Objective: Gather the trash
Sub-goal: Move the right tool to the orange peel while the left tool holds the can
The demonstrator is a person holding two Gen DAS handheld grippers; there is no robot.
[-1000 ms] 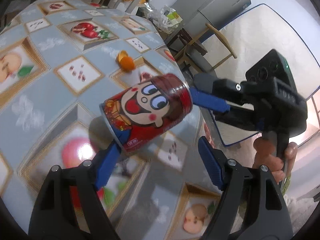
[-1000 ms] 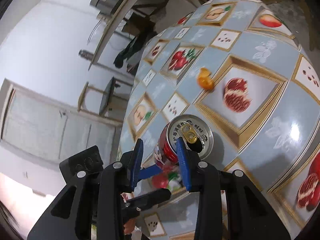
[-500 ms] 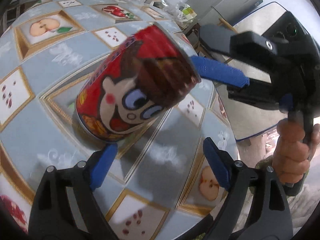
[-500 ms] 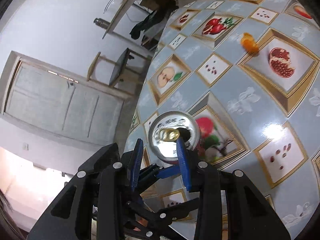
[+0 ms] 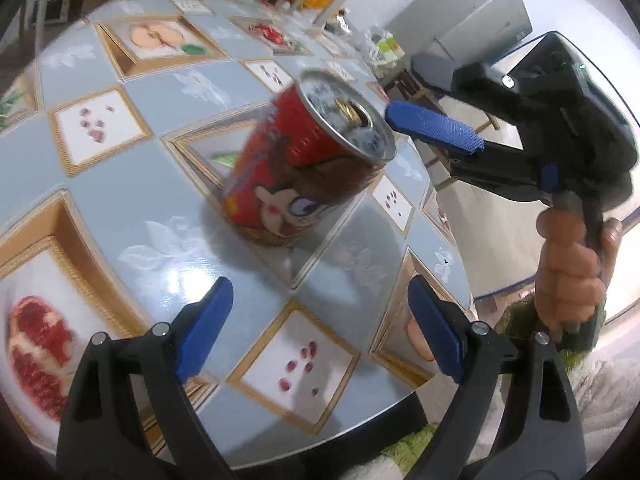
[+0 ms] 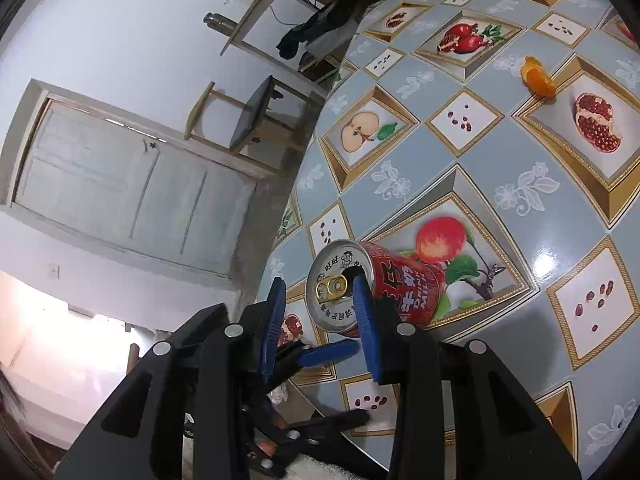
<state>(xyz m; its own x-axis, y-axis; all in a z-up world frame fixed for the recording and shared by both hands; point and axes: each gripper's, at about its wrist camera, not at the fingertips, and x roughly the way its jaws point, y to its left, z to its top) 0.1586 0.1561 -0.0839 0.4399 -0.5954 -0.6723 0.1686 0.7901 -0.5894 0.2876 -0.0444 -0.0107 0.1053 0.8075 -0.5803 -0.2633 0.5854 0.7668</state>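
While looking down over the fruit-print table (image 5: pixel 168 240), seeing its grey-blue tiles filling most of both views. Holding the left gripper (image 5: pixel 320 284) low at 6 o'clock in the left wrist view, jaws wide, having just been opening, with nothing between the blue pads. Reaching in from 2 o'clock with the right gripper (image 6: pixel 318 280), carried by a hand (image 5: pixel 572 268) at 4 o'clock. Pinching the red can (image 5: pixel 304 184) at its rim, one fingertip sitting in the drinking hole, the other outside the wall. Tilting that can just above centre, toward 12 o'clock, beyond the left pads, lid facing 1 o'clock; touching the table or not, being unable to tell. Showing orange peel (image 6: pixel 538 76) at 1 o'clock in the right wrist view, lying well apart from the can.
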